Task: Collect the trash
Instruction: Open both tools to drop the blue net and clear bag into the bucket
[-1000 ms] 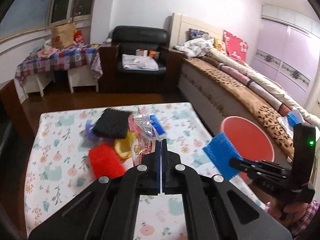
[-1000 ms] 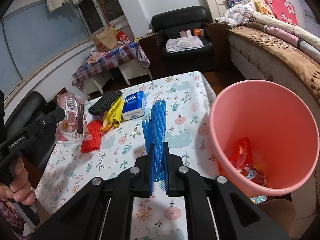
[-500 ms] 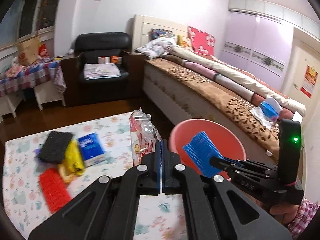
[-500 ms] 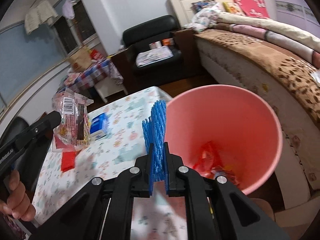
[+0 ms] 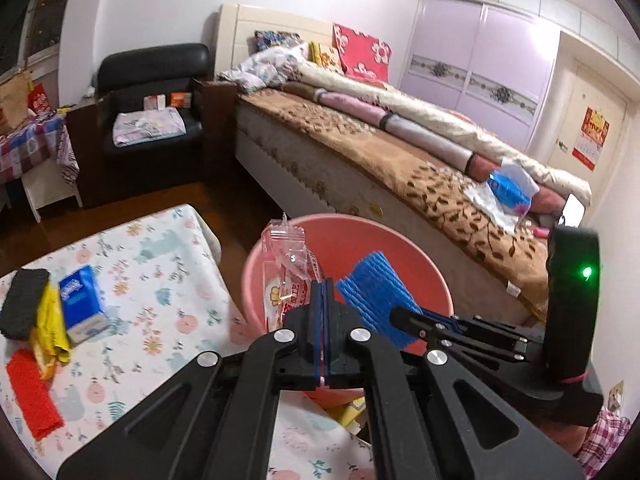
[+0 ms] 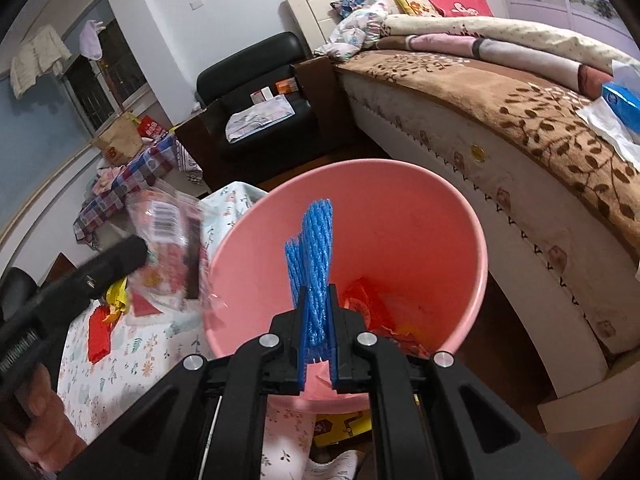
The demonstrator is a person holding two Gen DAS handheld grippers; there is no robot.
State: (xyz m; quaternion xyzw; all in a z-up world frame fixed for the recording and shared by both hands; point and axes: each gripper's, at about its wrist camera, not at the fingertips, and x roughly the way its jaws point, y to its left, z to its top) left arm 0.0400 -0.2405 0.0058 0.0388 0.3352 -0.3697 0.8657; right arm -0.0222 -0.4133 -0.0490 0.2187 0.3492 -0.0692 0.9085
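Note:
My left gripper (image 5: 323,292) is shut on a clear snack wrapper (image 5: 286,268) with red print and holds it over the near rim of the pink bin (image 5: 424,256). My right gripper (image 6: 316,300) is shut on a blue foam net (image 6: 314,248) and holds it above the opening of the pink bin (image 6: 400,200). Red wrappers (image 6: 368,304) lie at the bin's bottom. The left gripper (image 6: 120,256) and its wrapper (image 6: 168,248) show blurred at the left in the right wrist view; the right gripper's blue net (image 5: 372,292) shows in the left wrist view.
On the floral table (image 5: 160,280) lie a blue tissue pack (image 5: 82,302), a black foam net (image 5: 24,300), a yellow wrapper (image 5: 52,328) and a red foam net (image 5: 30,392). A bed (image 5: 400,152) stands right behind the bin, a black armchair (image 5: 152,96) beyond.
Both grippers have swung right from the table toward the bin. The wrapper and the blue net now hang over the bin's opening.

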